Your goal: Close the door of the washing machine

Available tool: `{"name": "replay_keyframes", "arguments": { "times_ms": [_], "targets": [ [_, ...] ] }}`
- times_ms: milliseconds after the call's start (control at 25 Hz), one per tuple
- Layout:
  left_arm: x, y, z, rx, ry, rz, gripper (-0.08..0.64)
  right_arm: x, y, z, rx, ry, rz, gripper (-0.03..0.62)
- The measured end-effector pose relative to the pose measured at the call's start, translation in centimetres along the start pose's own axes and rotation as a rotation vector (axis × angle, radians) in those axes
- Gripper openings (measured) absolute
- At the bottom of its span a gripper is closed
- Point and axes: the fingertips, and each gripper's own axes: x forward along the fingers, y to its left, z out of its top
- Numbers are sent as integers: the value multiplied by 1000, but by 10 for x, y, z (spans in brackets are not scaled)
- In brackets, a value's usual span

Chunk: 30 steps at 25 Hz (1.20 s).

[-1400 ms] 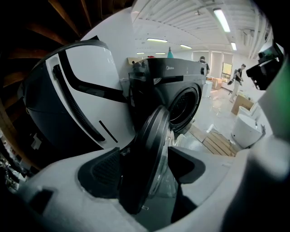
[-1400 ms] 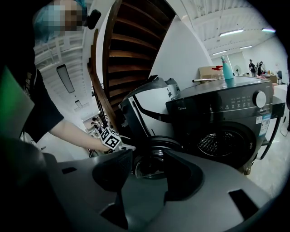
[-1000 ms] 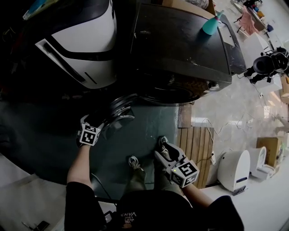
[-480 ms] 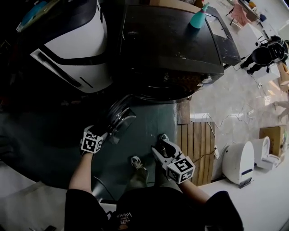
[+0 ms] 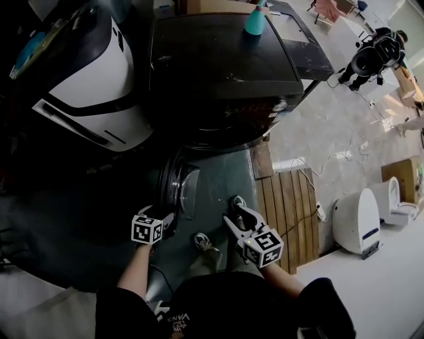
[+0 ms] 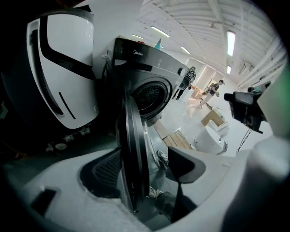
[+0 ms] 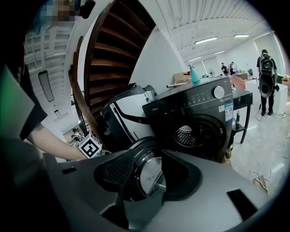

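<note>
Door, round, of dark glass and metal, hangs open from the dark grey front-loading washing machine, swung toward the near side. Its rim stands edge-on between the spread jaws of the left gripper, just beside the left pad and clear of the right one. Those jaws have just been closing a little but do not pinch it. The right gripper, nearer and to the right, is empty, its jaws apart though just narrowing. A teal bottle stands on the machine's far edge.
</note>
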Motion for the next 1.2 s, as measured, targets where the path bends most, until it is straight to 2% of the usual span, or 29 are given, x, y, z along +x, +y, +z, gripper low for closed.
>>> {"name": "replay_keyframes", "arguments": {
  "times_ms": [320,720,960,1200],
  "targets": [
    [28,-76,14,-49,-28,-101,327,-29,-40,-10,62,-11,-84,179],
    [73,-156,57,-29,4,-237,316,-41,-95,8,116,-28,-148,179],
    [103,-189,94,-7,17,-285,312,-45,-141,18,137,-23,-189,179],
    [131,-210,132,20,19,-295,293,-41,-189,20,147,4,-231,179]
  ]
}}
